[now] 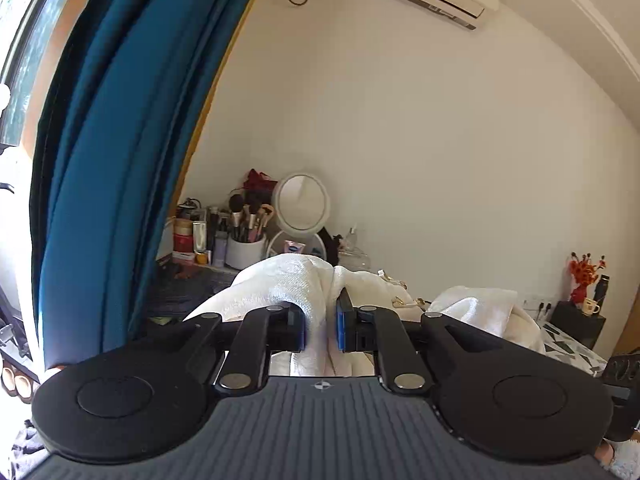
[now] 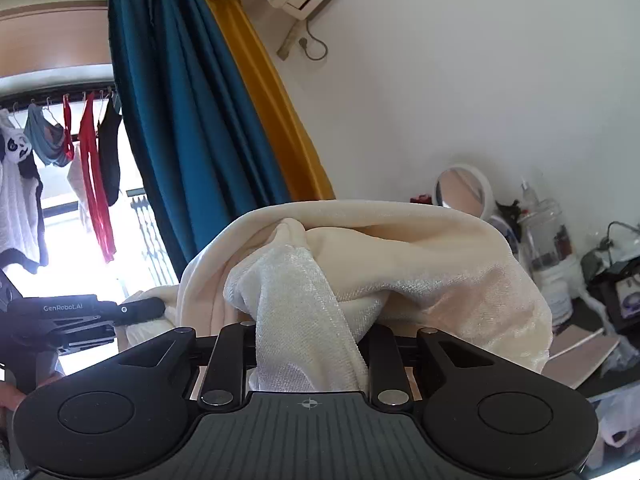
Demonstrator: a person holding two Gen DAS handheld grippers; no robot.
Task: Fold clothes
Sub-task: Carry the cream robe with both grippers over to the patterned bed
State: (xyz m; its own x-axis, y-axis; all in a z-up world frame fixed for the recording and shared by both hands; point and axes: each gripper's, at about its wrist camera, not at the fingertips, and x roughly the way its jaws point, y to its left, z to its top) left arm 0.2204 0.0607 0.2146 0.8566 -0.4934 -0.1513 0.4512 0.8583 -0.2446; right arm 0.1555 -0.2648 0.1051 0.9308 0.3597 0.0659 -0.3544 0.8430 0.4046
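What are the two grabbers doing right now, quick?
Left gripper: shut on the cloth.
Right gripper: shut on the same cloth.

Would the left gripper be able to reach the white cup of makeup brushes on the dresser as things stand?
Probably not: the left gripper is shut on the cream garment, which bunches up between it and the brush cup.

"GenRobot.AI" stands in pale letters on the black body of the left gripper [image 2: 158, 307], at far left.
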